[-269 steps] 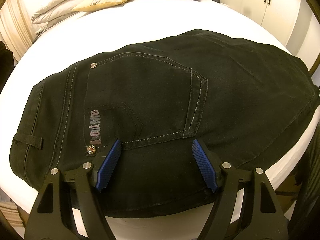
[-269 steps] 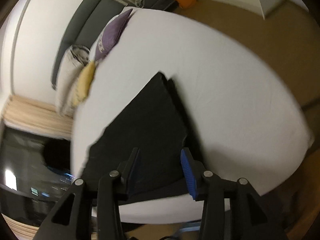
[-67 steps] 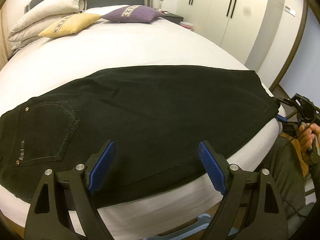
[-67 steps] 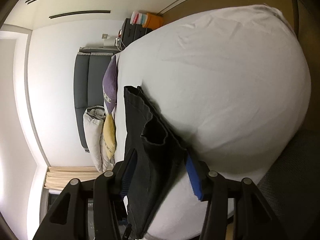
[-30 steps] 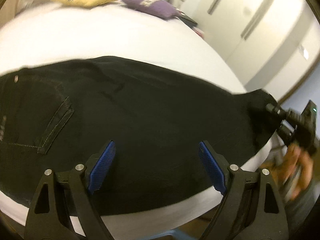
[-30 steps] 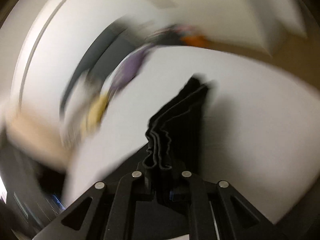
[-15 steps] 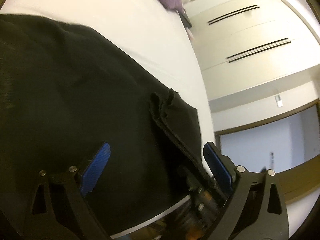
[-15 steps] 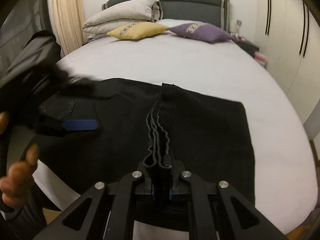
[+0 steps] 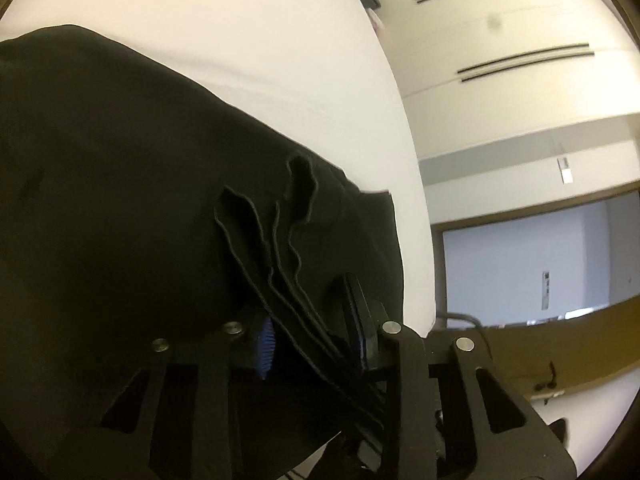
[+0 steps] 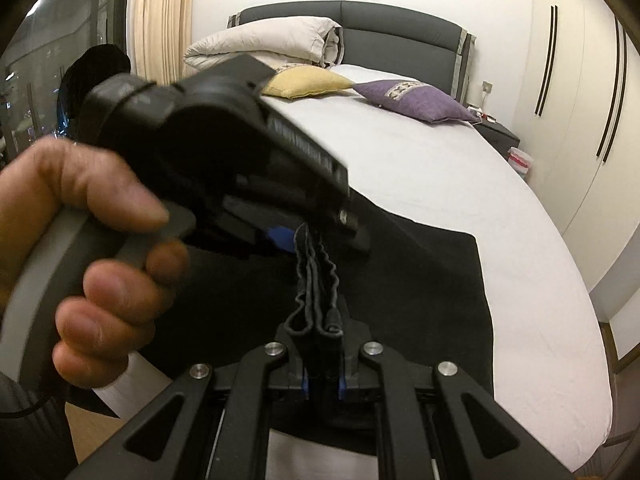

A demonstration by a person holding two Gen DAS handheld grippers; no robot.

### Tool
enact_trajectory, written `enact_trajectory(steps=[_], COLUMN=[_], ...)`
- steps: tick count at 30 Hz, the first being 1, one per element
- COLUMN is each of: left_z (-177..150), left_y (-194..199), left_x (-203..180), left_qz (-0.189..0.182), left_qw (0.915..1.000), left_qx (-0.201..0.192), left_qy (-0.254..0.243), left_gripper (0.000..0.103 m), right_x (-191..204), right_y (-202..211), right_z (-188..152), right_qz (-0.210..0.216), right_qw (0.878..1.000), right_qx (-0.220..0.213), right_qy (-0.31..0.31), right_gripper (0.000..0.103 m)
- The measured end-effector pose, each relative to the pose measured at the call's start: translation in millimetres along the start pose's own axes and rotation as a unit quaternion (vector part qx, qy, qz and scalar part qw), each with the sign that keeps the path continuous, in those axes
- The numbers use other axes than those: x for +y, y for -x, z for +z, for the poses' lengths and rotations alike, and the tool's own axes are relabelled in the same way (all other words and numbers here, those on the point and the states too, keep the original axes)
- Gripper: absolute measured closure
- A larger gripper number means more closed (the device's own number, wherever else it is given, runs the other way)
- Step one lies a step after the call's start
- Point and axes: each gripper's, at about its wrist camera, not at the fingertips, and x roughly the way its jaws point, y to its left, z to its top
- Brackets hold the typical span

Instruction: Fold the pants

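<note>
Black pants (image 10: 420, 280) lie spread on the white bed (image 10: 420, 168). My right gripper (image 10: 322, 356) is shut on the bunched leg hems (image 10: 316, 292), lifted a little above the fabric. My left gripper (image 9: 312, 332) straddles the same stack of hems (image 9: 280, 248) farther along; its blue pads (image 9: 265, 340) stand a small gap apart with the layers between them. In the right wrist view the left gripper (image 10: 292, 236) and the hand holding it (image 10: 80, 248) fill the left side. The waistband end of the pants is out of view.
A rolled duvet (image 10: 264, 40), a yellow pillow (image 10: 308, 82) and a purple pillow (image 10: 412, 98) lie by the grey headboard (image 10: 400, 28). White wardrobe doors (image 10: 580, 80) stand on the right. A nightstand (image 10: 496, 132) is beside the bed.
My left gripper has moved right along the pants to the hems held by my right gripper, and its jaws have narrowed around them. My right gripper stays shut on the hems.
</note>
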Motion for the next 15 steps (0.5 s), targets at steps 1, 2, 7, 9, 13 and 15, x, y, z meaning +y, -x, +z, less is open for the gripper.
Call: enact_trajectory(steps=[1,2,7,9,13,15], left_z=[-2,-4,-3,-1,3,3], left_y=[3,4,27,39,57,71], left_x=[-1,-1,-4,-7,-8,-1], left_qz=[-0.002,-0.003,-0.004,0.006,0.022,0.038], left_qw=[1.0000,1.0000,0.9993,0.9982,0.9961,0.9949], left_qx=[-0.001,-0.003,-0.020,-0.032,-0.054,-0.061], left_qy=[-0.004,-0.006,-0.031,-0.051,-0.066,-0.071], left_gripper=[0.085,0.088,0.096,0.096,0.096,0.096], right_x=[2,4,18,28,54,70], right_y=[2,3,9,10,12,9], right_z=[1,1,9,16,32,39], right_qz=[-0.001,0.000,0.010,0.018,0.033,0.043], right_qw=[1.000,1.000,1.000,1.000,0.999,0.998], right_qx=[-0.002,-0.003,-0.008,-0.012,-0.024,-0.025], right_qy=[0.002,0.004,0.004,0.007,0.026,0.035], right_gripper=[0.093,0.093,0.093,0.093,0.093,0.093])
